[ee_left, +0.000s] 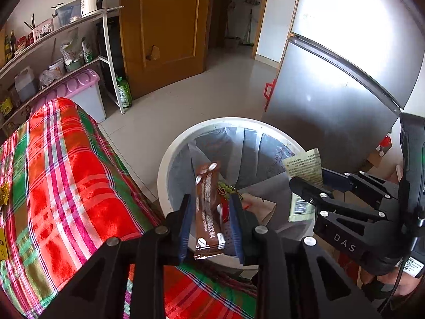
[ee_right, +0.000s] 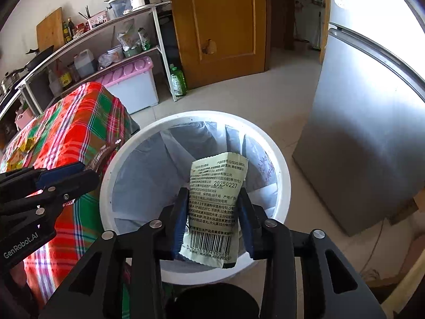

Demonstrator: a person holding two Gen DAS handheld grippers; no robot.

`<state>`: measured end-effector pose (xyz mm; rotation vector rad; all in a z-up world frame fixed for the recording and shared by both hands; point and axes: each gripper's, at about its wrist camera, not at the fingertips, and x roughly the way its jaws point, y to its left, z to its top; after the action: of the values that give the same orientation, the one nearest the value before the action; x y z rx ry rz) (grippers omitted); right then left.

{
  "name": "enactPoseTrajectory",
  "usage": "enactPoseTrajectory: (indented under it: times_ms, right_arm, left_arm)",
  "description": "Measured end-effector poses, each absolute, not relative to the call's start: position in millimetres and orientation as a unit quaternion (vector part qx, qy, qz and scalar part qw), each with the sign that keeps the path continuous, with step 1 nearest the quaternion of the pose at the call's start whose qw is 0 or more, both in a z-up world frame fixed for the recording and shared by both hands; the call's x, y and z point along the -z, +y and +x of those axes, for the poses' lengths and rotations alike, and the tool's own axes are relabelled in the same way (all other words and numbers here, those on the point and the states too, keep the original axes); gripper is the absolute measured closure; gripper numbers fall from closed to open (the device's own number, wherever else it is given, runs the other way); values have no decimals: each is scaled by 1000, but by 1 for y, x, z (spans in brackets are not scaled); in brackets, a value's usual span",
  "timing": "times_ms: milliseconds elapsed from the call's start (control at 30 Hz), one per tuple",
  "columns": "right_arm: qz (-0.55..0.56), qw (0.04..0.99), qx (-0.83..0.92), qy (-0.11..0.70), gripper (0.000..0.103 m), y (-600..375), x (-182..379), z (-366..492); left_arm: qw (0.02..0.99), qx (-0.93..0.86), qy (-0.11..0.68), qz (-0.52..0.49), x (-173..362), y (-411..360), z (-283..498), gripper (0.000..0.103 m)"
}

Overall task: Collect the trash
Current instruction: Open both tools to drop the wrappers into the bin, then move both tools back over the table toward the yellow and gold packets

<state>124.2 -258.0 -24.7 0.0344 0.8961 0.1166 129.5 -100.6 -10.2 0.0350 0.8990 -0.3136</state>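
Gripping a brown wrapper [ee_left: 208,207], left tool [ee_left: 209,228] hangs over the white bin [ee_left: 170,164], near its 7 o'clock rim. Right tool [ee_right: 212,223] clamps a pale green packet [ee_right: 215,207] above the bin's 5 o'clock side. Plaid tabletop [ee_left: 66,164] lies at 9 o'clock.

The left gripper [ee_left: 209,226] pinched a brown wrapper [ee_left: 208,210] above the white bin [ee_left: 170,159]. At three o'clock, the right gripper [ee_left: 309,186] gripped a pale green packet [ee_left: 305,167] over the rim. Litter, possibly more wrappers, lay inside. A plaid cloth [ee_left: 66,172] spread toward nine o'clock.
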Motion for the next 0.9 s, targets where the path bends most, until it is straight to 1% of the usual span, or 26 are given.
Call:
enactPoseTrajectory:
  times_ms: [33, 67, 100, 133, 200, 367, 433, 500, 733, 900]
  right_arm:
    - [17, 899, -53, 434, 62, -258, 27, 126]
    - [19, 899, -52, 435, 62, -259, 28, 127]
    - [23, 898, -53, 435, 60, -260, 29, 127]
    - [25, 898, -51, 436, 55, -261, 30, 127]
    - [27, 899, -44, 435, 51, -263, 30, 127]
    - [36, 902, -38, 429, 51, -266, 27, 121]
    - [39, 903, -39, 427, 51, -265, 24, 118]
    - [42, 904, -38, 423, 51, -264, 21, 115]
    - [43, 910, -46, 409, 51, -256, 7, 105]
    - [37, 915, -58, 397, 51, -243, -6, 99]
  left_arm:
    - [889, 150, 433, 16, 11, -100, 130, 63]
    - [889, 148, 433, 18, 11, -100, 129, 53]
    - [889, 148, 432, 18, 10, -99, 128, 53]
    - [889, 150, 432, 16, 10, -99, 128, 53]
    - [890, 148, 432, 17, 10, -98, 128, 53]
    - [893, 144, 427, 14, 5, -93, 123, 52]
    - [894, 143, 424, 12, 2, -89, 120, 51]
    - [896, 141, 421, 9, -1, -84, 117, 46]
    - [908, 121, 402, 7, -15, -64, 104, 45]
    - [916, 102, 389, 0, -24, -43, 91, 42]
